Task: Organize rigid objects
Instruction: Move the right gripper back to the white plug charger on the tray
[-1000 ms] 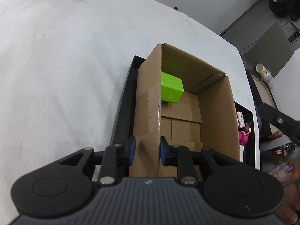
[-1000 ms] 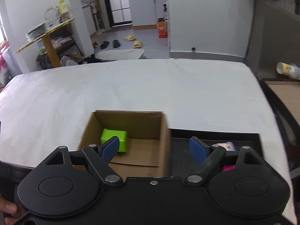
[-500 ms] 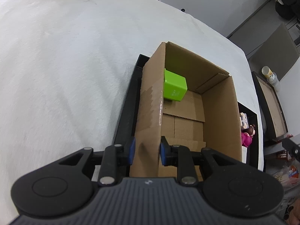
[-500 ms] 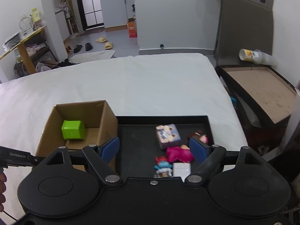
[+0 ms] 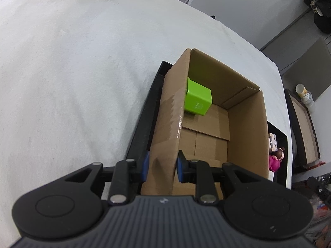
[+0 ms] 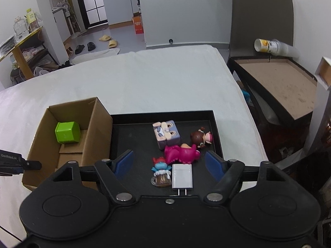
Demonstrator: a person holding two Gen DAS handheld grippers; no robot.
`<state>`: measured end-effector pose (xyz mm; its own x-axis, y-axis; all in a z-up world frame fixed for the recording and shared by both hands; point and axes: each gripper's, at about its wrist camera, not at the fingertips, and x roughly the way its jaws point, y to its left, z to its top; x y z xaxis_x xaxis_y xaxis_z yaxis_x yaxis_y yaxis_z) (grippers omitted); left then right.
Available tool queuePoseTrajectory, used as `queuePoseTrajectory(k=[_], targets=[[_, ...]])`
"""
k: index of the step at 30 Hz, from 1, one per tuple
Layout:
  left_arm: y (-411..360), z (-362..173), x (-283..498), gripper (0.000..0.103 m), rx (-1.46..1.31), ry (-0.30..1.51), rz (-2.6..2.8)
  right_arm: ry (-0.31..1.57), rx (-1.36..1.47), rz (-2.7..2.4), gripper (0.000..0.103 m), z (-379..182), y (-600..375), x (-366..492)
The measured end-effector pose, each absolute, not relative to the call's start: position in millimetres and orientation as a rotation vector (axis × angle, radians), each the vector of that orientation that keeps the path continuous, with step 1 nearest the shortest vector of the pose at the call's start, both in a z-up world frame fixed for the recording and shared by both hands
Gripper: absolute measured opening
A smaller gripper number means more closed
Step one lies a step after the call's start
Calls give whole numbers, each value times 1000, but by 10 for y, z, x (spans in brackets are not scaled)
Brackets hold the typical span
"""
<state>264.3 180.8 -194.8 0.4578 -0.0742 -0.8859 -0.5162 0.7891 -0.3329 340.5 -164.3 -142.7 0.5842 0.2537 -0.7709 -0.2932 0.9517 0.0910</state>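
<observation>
The left claw (image 5: 161, 166) pinches the near wall of the cardboard box (image 5: 246, 128) — probably to steady it on the black tray (image 6: 215, 124). A green cube (image 6: 67, 131) already sits inside. The right claw (image 6: 169, 163) hangs wide above the toys, nearest the white charger (image 6: 182, 175).

black tongs (image 6: 169, 164), blue pads (image 6: 124, 163), silver screws
</observation>
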Motion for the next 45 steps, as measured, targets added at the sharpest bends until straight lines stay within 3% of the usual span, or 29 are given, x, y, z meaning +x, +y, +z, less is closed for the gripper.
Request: queuePoseTrajectory(k=[21, 32, 36, 39, 45], targets=[[1780, -2164, 2719, 22, -575, 1111, 226, 1053, -56, 283, 55, -2216, -1712, 3642], [1841, -2170, 2686, 22, -582, 1097, 215, 1067, -100, 286, 55, -2366, -1569, 3735], [1850, -2153, 2671, 22, -581, 1093, 221, 1078, -104, 289, 50, -2352, -1538, 3733], [1843, -2141, 2656, 22, -578, 1091, 221, 1080, -89, 271, 40, -2329, -1564, 3717], [1842, -2131, 2651, 22, -576, 1088, 223, 1123, -108, 252, 39, -2452, -1560, 3775]])
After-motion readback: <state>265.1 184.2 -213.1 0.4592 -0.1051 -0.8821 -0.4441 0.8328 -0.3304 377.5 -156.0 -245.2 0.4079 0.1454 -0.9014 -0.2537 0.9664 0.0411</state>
